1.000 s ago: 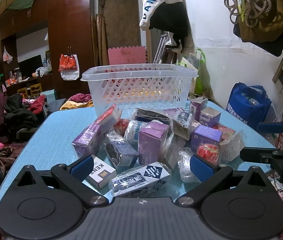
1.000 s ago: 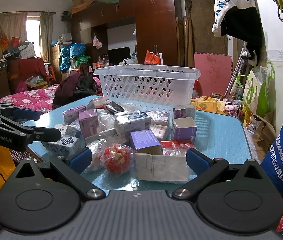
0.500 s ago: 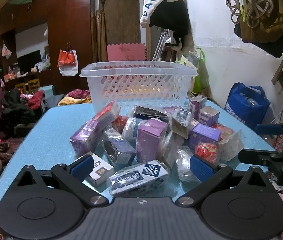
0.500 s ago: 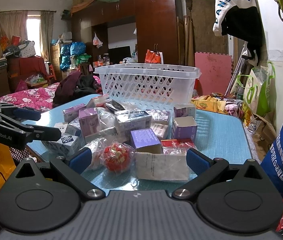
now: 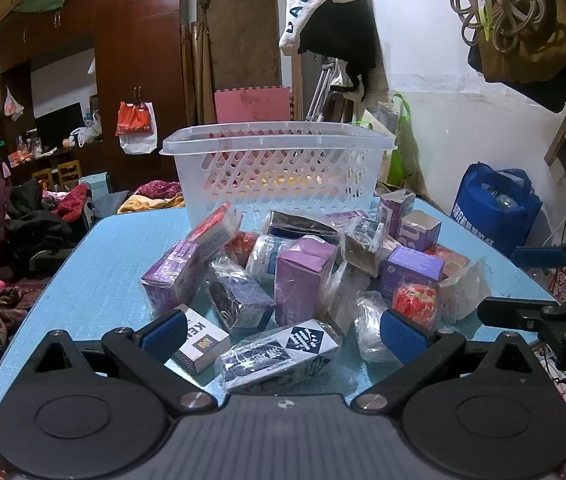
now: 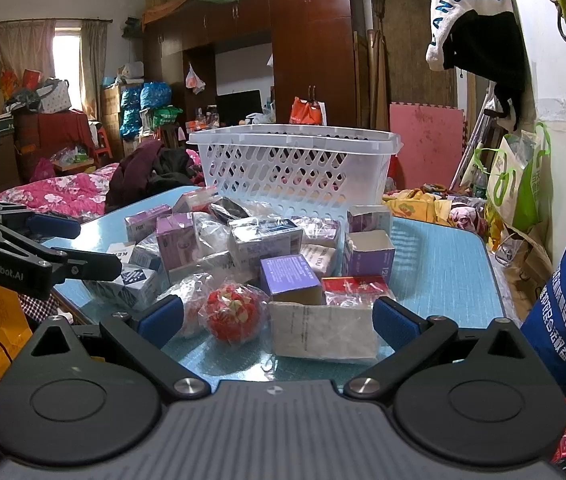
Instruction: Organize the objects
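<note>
Basket [image 5: 279, 168]: white plastic, perforated walls, semi-gloss. Table [image 5: 95, 272]: light-blue top, fine woven-looking texture, w/ a glossy clear sheet seen at the near edge. Purple boxes [image 5: 303, 276]: cardboard, several wrapped in shiny crinkled clear film. Red ball [image 6: 233, 312]: bagged in glossy clear plastic. Left tool [image 5: 281, 332]: matt black plastic arms, blue rubbery-looking pads, bright metal pivot screws; same seen on right tool [image 6: 279, 316]. Wardrobe [image 6: 311, 52]: dark wood, polished.

Dark red wardrobes [image 6: 315, 40] fill the upper centre; a curtained window [image 6: 65, 56] glows upper left; white wall [image 6: 563, 140] at right.
</note>
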The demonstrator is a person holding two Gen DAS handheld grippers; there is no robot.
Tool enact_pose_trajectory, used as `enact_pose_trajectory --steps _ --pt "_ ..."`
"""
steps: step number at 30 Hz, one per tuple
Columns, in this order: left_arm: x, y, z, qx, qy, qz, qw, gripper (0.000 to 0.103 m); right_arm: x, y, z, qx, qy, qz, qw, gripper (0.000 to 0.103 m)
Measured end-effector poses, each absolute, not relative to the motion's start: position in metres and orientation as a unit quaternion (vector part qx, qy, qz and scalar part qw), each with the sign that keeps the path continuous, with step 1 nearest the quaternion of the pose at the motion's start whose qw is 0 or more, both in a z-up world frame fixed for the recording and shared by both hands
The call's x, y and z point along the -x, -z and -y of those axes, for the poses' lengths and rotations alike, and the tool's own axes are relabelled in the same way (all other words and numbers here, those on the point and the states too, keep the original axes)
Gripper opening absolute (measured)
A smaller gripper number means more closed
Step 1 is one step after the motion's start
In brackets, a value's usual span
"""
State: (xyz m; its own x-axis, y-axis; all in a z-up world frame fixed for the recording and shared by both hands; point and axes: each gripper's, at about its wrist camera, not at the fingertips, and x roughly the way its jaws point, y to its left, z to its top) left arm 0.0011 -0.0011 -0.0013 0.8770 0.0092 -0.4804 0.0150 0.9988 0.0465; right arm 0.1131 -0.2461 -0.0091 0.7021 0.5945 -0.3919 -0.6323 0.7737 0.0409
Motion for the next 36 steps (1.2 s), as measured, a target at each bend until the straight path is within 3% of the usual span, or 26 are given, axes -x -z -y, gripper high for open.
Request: enact_pose_trajectory --steps 24,28,31,33,36 --pt "-0.001 0.001 0.003 -0.035 -0.001 -0.229 0.973 0.103 -0.116 0.01 0.247 0.04 -0.337 -0.203 0.918 0.103" --pt "-0.013 -0.005 -0.014 0.02 0.033 -0.22 0.975 0.103 -0.119 0.01 0.253 0.015 -0.338 -0.188 0.922 0.103" --pt "-0.026 -0.003 -0.035 0.076 0.081 -0.212 0.971 0.103 -0.115 0.011 0.26 -0.017 -0.306 -0.124 0.944 0.103" --pt "-0.036 0.001 -0.04 0.051 0.056 -0.245 0.967 0.103 -0.117 0.013 0.262 -0.015 -0.286 -0.112 0.952 0.103" --pt "-0.032 0.007 -0.046 0.015 0.013 -0.213 0.977 0.103 -0.124 0.017 0.269 -0.02 -0.273 -0.139 0.952 0.103"
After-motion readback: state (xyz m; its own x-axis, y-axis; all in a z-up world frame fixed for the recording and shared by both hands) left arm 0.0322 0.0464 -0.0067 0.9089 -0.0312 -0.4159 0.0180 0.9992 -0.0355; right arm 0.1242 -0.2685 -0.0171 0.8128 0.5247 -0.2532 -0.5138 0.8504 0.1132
